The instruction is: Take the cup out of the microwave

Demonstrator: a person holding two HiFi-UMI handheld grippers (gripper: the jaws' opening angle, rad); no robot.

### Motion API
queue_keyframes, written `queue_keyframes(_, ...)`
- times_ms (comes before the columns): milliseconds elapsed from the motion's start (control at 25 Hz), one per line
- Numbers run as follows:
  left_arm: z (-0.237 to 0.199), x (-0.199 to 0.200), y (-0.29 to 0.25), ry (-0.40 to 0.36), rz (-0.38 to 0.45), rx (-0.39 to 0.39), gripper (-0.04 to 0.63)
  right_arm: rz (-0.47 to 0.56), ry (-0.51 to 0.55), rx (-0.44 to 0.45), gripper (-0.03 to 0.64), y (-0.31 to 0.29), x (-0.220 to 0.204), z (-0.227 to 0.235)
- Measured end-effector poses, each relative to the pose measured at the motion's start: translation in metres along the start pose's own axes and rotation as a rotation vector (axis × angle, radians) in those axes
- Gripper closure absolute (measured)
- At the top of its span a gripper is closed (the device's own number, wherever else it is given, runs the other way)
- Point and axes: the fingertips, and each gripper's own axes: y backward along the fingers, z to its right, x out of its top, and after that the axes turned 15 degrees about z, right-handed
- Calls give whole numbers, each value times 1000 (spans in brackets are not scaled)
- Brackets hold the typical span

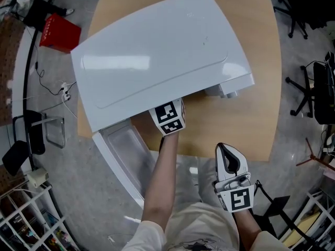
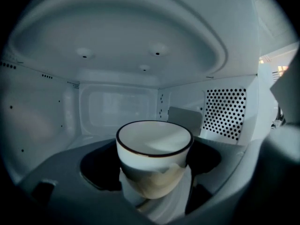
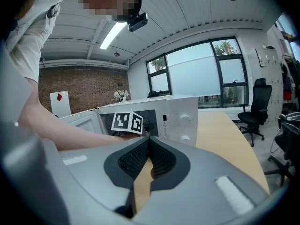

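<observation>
1. Though the microwave's (image 1: 157, 56) white top hides it from the head view, the cup (image 2: 152, 168) shows plainly in the left gripper view. It is white with a dark rim and stands upright inside the oven's cavity.
2. The left gripper (image 2: 154, 144) has its jaws set wide on the cup's lower sides and pinches it. Whether the cup's base rests on the cavity floor cannot be told.
3. Behind the cup is the cavity's back wall, and a perforated panel (image 2: 225, 111) covers the wall to the cup's right.
4. In the head view that gripper's marker cube (image 1: 168, 118) sits at the oven's mouth, beside the open door (image 1: 123, 150).
5. The microwave stands on a wooden table (image 1: 246, 114), with its knobs (image 1: 227, 92) facing the person.
6. The right gripper (image 1: 224, 149) hangs near the table's near edge, well apart from the oven. Its jaws are pressed together on nothing.
7. A red box (image 1: 60, 33) lies on the floor beyond the table.
</observation>
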Motion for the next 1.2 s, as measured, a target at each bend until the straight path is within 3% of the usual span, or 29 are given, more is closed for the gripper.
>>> queue_keyframes(680,12,21,73,-18,-12,17,198,64,17,43,612,10,31,-5)
queue_keyframes(1200,53,56,156,-33,-30,-51,197,89,16,67,612,20,42,-6)
